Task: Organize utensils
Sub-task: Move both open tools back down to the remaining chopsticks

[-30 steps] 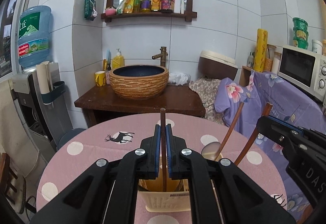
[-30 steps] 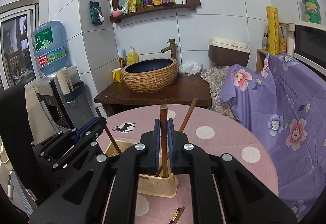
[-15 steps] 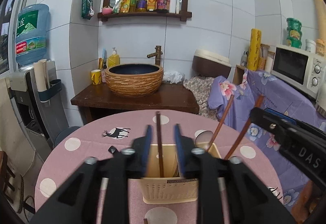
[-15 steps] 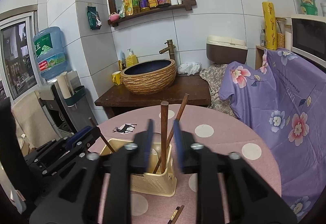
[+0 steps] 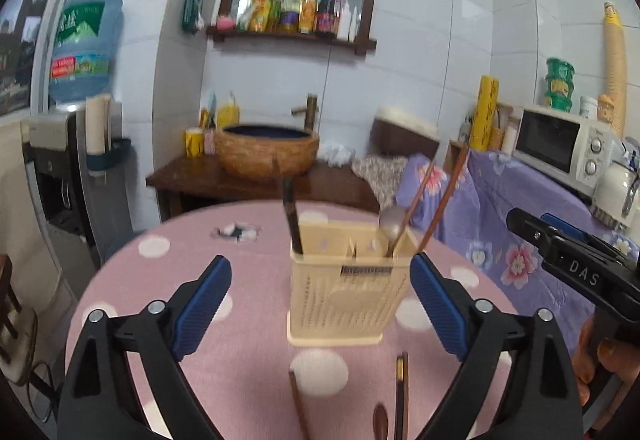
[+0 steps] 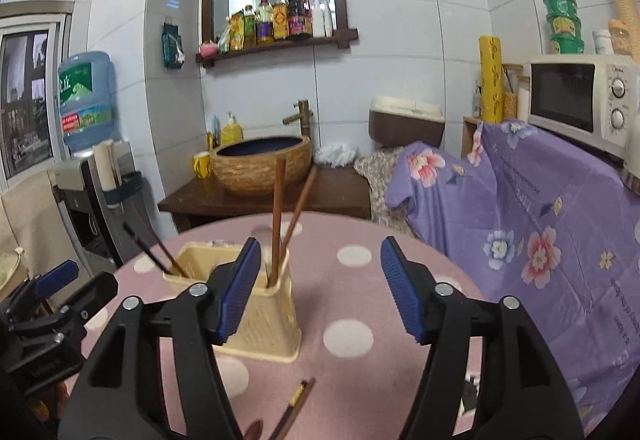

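A cream plastic utensil holder (image 5: 348, 288) stands on the pink dotted table (image 5: 160, 280); it also shows in the right wrist view (image 6: 264, 316). Brown chopsticks (image 5: 292, 218) and a spoon (image 5: 392, 220) stand in it. In the right wrist view two chopsticks (image 6: 277, 216) stand in its near corner. My left gripper (image 5: 320, 304) is open and empty in front of the holder. My right gripper (image 6: 320, 288) is open and empty, the holder behind its left finger. Loose chopsticks (image 5: 401, 396) lie on the table near me, also seen in the right wrist view (image 6: 294, 406).
A wooden stand with a basin (image 5: 266, 152) is behind the table. A purple flowered cloth (image 6: 540, 224) covers a counter at right, with a microwave (image 6: 580, 100) on it. A water dispenser (image 5: 68, 144) stands at left. The right gripper body (image 5: 576, 272) shows at the right edge.
Both grippers opened and let go of the chopsticks they held upright in the holder, then drew back from it. The chopsticks now stand in the holder.
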`<state>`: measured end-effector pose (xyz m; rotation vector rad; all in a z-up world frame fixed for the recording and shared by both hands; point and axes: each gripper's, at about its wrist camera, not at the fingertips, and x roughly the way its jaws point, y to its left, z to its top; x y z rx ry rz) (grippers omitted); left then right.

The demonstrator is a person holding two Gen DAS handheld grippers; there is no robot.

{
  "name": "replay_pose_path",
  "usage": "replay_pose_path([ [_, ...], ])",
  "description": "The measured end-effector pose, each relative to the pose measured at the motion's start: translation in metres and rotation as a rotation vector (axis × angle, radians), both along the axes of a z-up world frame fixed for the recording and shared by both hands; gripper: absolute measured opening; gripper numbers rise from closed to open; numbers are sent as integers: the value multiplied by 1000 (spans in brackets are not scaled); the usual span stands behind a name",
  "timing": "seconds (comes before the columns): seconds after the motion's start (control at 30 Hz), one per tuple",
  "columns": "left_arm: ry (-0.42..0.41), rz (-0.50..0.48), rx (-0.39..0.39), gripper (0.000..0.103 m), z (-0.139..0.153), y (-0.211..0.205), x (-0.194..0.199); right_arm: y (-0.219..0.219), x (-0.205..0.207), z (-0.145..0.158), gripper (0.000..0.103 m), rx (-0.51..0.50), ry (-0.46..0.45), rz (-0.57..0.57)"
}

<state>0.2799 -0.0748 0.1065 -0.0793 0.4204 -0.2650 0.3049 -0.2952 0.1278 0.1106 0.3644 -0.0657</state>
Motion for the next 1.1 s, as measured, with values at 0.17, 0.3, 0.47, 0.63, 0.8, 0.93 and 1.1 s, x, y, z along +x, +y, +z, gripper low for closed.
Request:
replay_pose_path([
  [0.17, 136, 9, 49, 93, -44, 13, -2, 2, -6, -46, 65, 6, 143, 4],
  [0.3, 252, -2, 47, 85, -82, 23, 0, 6, 1, -88, 65, 31, 283, 13],
  [0.47, 352, -6, 53, 58, -116, 28, -1, 20, 6, -127, 57, 61, 401, 35],
  [0.63, 402, -27, 39, 49, -131, 27, -3, 31, 7, -152, 47, 110, 473, 60],
  [0.8, 415, -39, 48, 47, -135, 21, -6, 41, 12, -170, 37, 122, 532, 68],
  [0.93, 423, -42, 46, 47, -138, 19, -6, 41, 15, -177, 30, 131, 550, 59],
  [1.1, 432, -40, 45, 47, -140, 19, -5, 42, 23, -177, 25, 118, 563, 44],
])
